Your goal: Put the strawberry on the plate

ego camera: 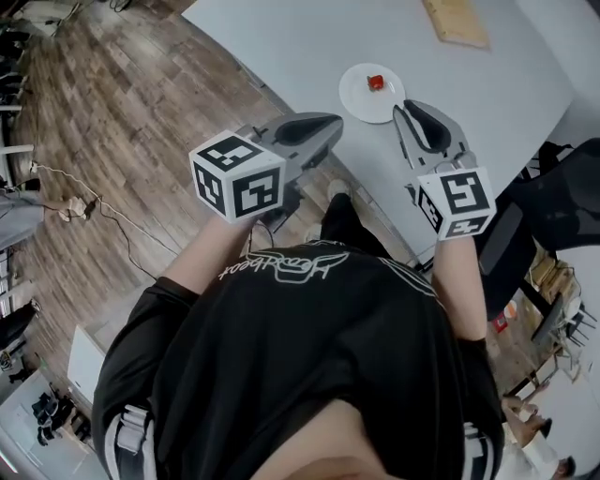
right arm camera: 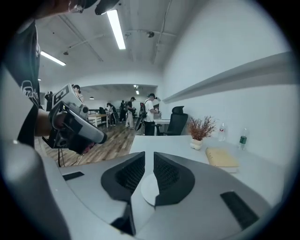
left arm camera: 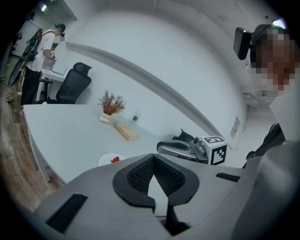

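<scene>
Black shirt (ego camera: 309, 337) is seen nearest, w/ both forearms raised ahead of it. L tongs (ego camera: 336, 122) are held by the near edge of the white table (ego camera: 281, 47), jaws shut tip to tip, nothing btw them. R tongs (ego camera: 408, 107) are held apart from them, off to their right. Their jaws are parted by a narrow slot only, and nothing is pressed or gripped by the pads. Below R tongs' tips, a little to their left, a white plate (ego camera: 358, 103) is set on the table, and part of it is glimpsed through the slot in the right gripper view. The strawberry (ego camera: 376, 82) is seen on the plate, toward its far side, clear of both tongs. From L tongs the plate is found just ahead, a little left of their line. Farther out, past the plate, a tan board (ego camera: 456, 21) is laid flat, well apart from both tongs. Beyond that a small vase of dried twigs (left arm camera: 111, 104) & a bottle (left arm camera: 135, 117) are stood near the wall. Farthest, past the table's end, an office chair (left arm camera: 75, 82) is seen, w/ people (right arm camera: 150, 105) stood by desks.
</scene>
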The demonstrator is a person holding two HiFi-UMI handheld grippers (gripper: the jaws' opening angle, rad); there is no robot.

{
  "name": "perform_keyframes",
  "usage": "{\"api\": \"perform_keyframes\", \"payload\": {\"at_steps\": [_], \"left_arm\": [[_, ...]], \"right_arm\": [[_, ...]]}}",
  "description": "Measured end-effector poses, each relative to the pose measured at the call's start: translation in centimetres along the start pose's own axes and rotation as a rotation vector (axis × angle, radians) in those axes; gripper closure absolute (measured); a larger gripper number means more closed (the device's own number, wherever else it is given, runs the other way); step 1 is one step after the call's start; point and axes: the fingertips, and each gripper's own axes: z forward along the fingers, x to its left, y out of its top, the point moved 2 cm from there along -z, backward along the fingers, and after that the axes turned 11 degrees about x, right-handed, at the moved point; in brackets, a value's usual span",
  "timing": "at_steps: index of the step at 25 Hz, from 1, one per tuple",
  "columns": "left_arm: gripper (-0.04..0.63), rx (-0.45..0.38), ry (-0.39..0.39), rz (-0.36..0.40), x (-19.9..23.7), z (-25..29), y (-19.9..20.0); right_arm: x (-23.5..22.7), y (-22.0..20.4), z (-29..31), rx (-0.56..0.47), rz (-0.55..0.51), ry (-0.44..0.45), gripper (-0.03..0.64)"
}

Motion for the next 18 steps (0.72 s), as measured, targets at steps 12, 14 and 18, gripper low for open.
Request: {"api": "perform_keyframes", "payload": {"at_steps": [12, 14, 18], "left_arm": [[0.589, -0.050, -0.075, 0.157, -9.5, -6.5, -1.7], [0.588, -0.051, -0.078, 0.189, -10.6, -7.5, -2.1], [0.588, -0.060, -0.088, 0.225, -11.9, -9.0, -3.0]], "right_arm": [[8.3, 2.5, -13.1, -0.143, 0.056, 0.070, 0.606], [9.6, 2.5, -14.5, -0.162, 0.083, 0.098, 0.606], [11.9, 2.1, -16.0, -0.179, 0.121, 0.156, 0.606]]}}
